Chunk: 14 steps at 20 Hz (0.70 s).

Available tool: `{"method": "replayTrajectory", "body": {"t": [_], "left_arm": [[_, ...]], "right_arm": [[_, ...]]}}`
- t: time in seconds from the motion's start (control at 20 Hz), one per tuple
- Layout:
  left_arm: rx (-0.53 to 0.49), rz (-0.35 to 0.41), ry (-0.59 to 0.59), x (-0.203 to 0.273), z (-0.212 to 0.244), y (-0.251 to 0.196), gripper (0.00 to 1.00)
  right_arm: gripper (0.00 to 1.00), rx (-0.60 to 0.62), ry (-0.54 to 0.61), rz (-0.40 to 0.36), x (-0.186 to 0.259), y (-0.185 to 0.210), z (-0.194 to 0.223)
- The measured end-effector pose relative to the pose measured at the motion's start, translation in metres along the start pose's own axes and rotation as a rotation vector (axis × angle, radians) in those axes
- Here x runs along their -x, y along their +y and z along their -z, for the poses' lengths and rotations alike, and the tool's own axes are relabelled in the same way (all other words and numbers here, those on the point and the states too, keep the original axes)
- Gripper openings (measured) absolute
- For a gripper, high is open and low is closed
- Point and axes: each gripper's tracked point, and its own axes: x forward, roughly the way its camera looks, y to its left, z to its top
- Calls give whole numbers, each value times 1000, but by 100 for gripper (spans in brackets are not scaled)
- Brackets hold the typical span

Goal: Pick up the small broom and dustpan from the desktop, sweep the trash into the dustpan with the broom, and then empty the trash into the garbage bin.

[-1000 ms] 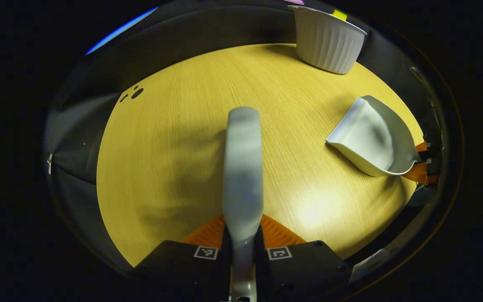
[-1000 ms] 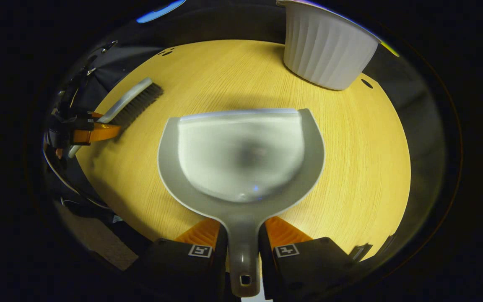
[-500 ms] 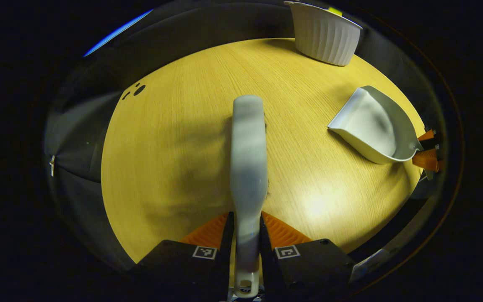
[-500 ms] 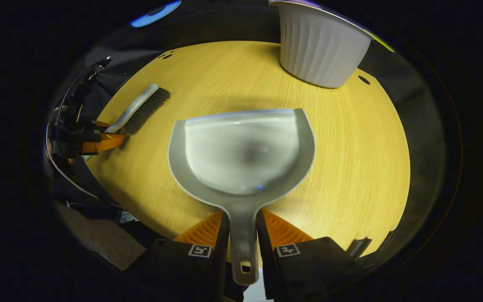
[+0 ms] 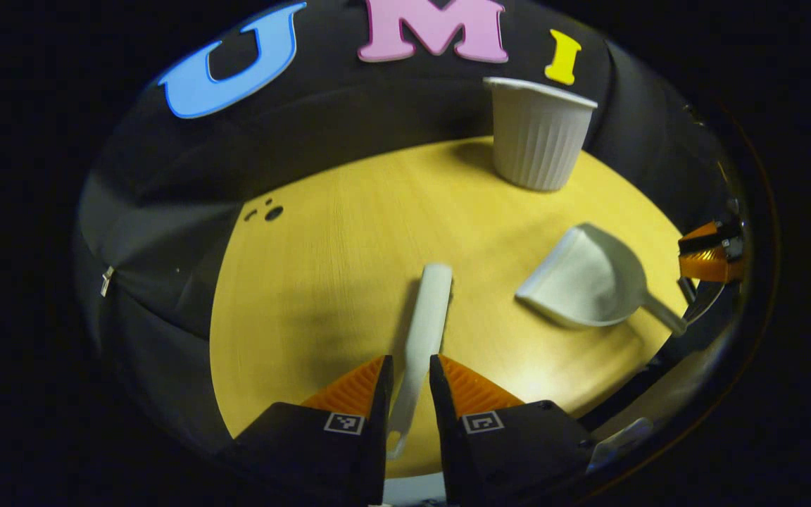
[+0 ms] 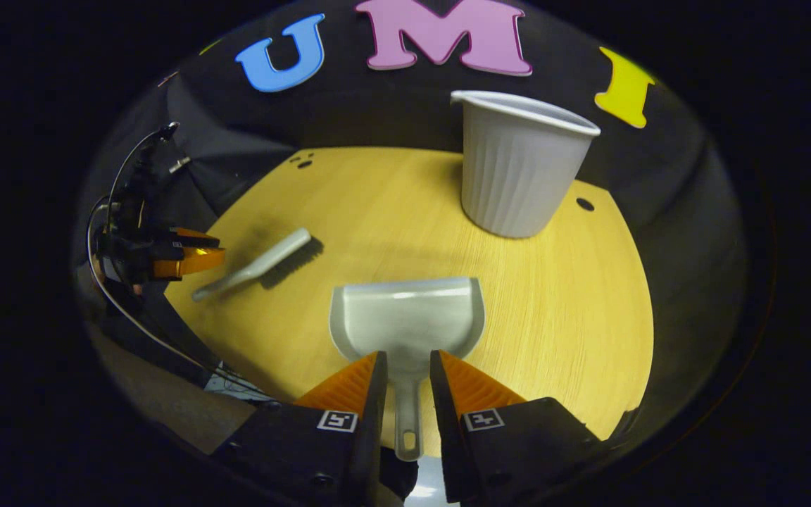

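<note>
My left gripper (image 5: 410,384) is spread, its 2 fingers clear of the broom (image 5: 425,325) handle lying between them. My right gripper (image 6: 405,380) likewise straddles the dustpan (image 6: 407,320) handle without pinching. Both rest on the desktop (image 6: 574,296); the garbage bin (image 6: 518,169) stands upright beyond.

The broom (image 5: 425,325) hides its bristles under its back in the left gripper view. The dustpan (image 6: 405,324) handle's sides sit behind the right hand-held gripper (image 6: 405,373).
</note>
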Motion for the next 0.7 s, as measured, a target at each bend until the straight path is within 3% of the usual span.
{"method": "replayTrajectory", "body": {"t": [0.05, 0.1, 0.15, 0.2, 0.25, 0.3, 0.45, 0.5, 0.55, 0.7], "left_arm": [[2, 9, -68, 8, -24, -6, 29], [1, 20, -140, 17, -50, -13, 36], [-1, 27, -198, 26, -71, -18, 28], [-3, 36, -257, 35, -92, -23, 29], [-3, 40, -314, 46, -109, -25, 29], [0, 42, -369, 57, -126, -29, 35], [24, 55, -533, 97, -173, -40, 35], [37, 64, -578, 109, -184, -42, 28], [52, 77, -608, 120, -193, -45, 36], [77, 91, -636, 133, -191, -49, 35]], "right_arm": [[40, -6, -54, -7, 4, 3, -20], [39, -6, -104, -8, 11, 4, -37], [34, -2, -152, -2, 17, 3, -55], [40, 4, -198, 9, 25, 1, -72], [39, 10, -245, 21, 33, -1, -87], [40, 15, -294, 33, 44, 0, -104], [39, 22, -446, 82, 72, -2, -155], [34, 26, -487, 96, 80, -1, -168], [39, 31, -511, 105, 86, 0, -173], [39, 50, -531, 126, 91, 1, -173]]}}
